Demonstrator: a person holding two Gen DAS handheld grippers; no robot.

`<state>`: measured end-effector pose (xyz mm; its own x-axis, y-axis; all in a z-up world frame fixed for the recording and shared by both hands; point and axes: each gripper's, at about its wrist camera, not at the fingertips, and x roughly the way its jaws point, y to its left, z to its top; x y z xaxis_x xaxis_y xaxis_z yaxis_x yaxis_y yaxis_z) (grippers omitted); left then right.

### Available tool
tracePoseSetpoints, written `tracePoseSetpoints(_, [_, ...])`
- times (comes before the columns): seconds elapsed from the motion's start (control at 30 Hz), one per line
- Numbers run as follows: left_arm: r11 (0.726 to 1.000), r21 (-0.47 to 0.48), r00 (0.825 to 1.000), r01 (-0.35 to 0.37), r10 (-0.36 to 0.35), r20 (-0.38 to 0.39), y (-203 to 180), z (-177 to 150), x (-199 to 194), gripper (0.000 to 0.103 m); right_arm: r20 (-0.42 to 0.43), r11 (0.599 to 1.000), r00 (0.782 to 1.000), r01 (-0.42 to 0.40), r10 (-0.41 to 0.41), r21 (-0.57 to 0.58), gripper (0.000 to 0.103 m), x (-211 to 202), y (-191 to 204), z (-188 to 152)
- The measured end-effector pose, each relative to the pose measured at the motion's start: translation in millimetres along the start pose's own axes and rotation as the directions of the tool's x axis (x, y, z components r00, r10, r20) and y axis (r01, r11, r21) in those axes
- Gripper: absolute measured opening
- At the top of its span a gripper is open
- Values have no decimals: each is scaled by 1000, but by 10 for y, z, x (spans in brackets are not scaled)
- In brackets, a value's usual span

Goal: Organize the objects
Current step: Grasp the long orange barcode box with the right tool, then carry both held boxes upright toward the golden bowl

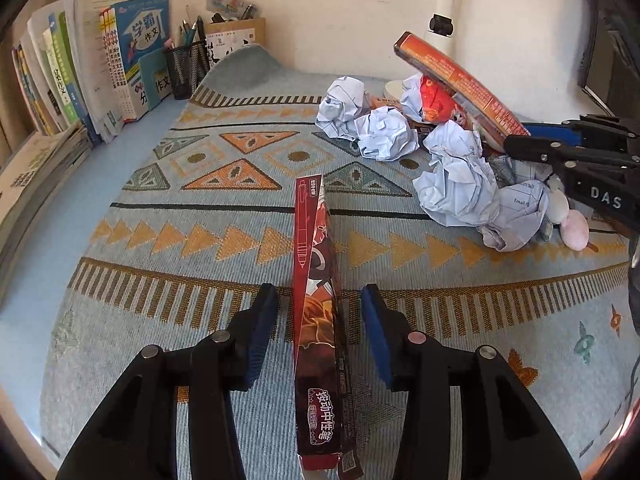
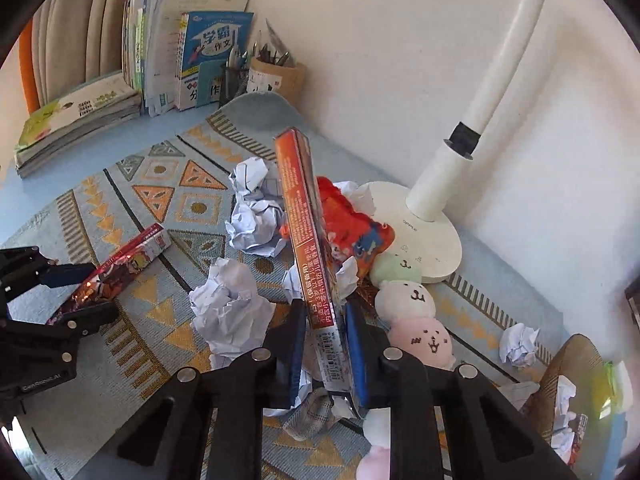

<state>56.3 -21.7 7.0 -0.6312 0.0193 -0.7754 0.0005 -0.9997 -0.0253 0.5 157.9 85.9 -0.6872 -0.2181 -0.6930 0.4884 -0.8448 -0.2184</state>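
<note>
Left wrist view: left tool [image 1: 319,300] spread wide, astride a dark red pen box [image 1: 318,312] standing on its long edge on the patterned mat [image 1: 160,216] over the counter, blue pads [image 1: 266,332] clear of both faces, gap on either side. Probably light, thin printed card, stiff along its length but easy to crush across the broad faces; glossy, so likely slippery. Best taken near mid-length, pads flat on the two wide faces, modest squeeze. Far right: crumpled paper balls [image 1: 384,132], very light, springy, tolerant of any pinch, heaped beside the right tool [image 1: 516,146], which carries an orange box [image 1: 460,76] tilted up over the heap. Far left: upright books [image 1: 132,56] and a mesh pen cup [image 1: 186,66] by the wall.

Right wrist view: right tool [image 2: 324,340] pressed against the lower part of the orange box [image 2: 304,224], long end sticking up and away, so likely to pivot if swung quickly. Just right: soft plush toys [image 2: 416,320], squashy, forgiving, near a white lamp base [image 2: 420,236]. Near left: the pen box [image 2: 120,268] between the other tool's spread fingers. Paper balls [image 2: 228,308] lying close below the grip.
</note>
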Motion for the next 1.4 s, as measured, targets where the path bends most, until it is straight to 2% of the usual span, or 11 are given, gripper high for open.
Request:
tracePoseSetpoints(0.13, [1000,11,1000,-17,17,5,-26,-12,-1,41,50,974,993,-113,105,199,16,-563,-117,-291])
tracePoseSetpoints(0.3, [1000,7,1000,-12,12,4,-6,-18,3,41,0,883,964,-243,266,401,16,-765,-119,-938])
tracePoseSetpoints(0.43, [1000,9,1000,-9,9,3,-3,-20,3,42,-30,879,962,-234,270,415,17,-760,53,-1250])
tracePoseSetpoints(0.6, [1000,11,1000,-3,3,1,-9,-16,0,43,-74,870,952,-239,298,431,23,-551,62,-1330])
tracePoseSetpoints(0.73, [999,0,999,39,-39,-2,12,-18,-17,45,-73,873,954,-233,290,430,56,-408,80,-1367])
tracePoseSetpoints(0.97, [991,-51,992,122,-123,-1,110,-20,-32,52,-61,891,958,-237,281,386,57,-340,191,-1388])
tracePoseSetpoints(1.2, [993,-49,994,105,-105,1,101,-14,-16,51,-104,956,984,-115,147,268,58,-326,424,-1375])
tracePoseSetpoints(1.27, [994,-35,995,102,-102,8,74,-19,-26,39,-103,964,988,-88,117,252,51,-338,453,-1369])
tracePoseSetpoints(1.3, [995,-25,995,100,-100,7,58,-21,-28,32,-98,967,989,-81,107,243,32,-353,466,-1370])
tracePoseSetpoints(1.33, [996,-14,996,94,-94,7,38,-24,-29,29,-89,968,990,-87,110,235,22,-370,482,-1371])
tracePoseSetpoints(1.4, [996,11,996,90,-90,8,-1,-30,-32,15,-67,968,990,-106,124,225,17,-410,516,-1381])
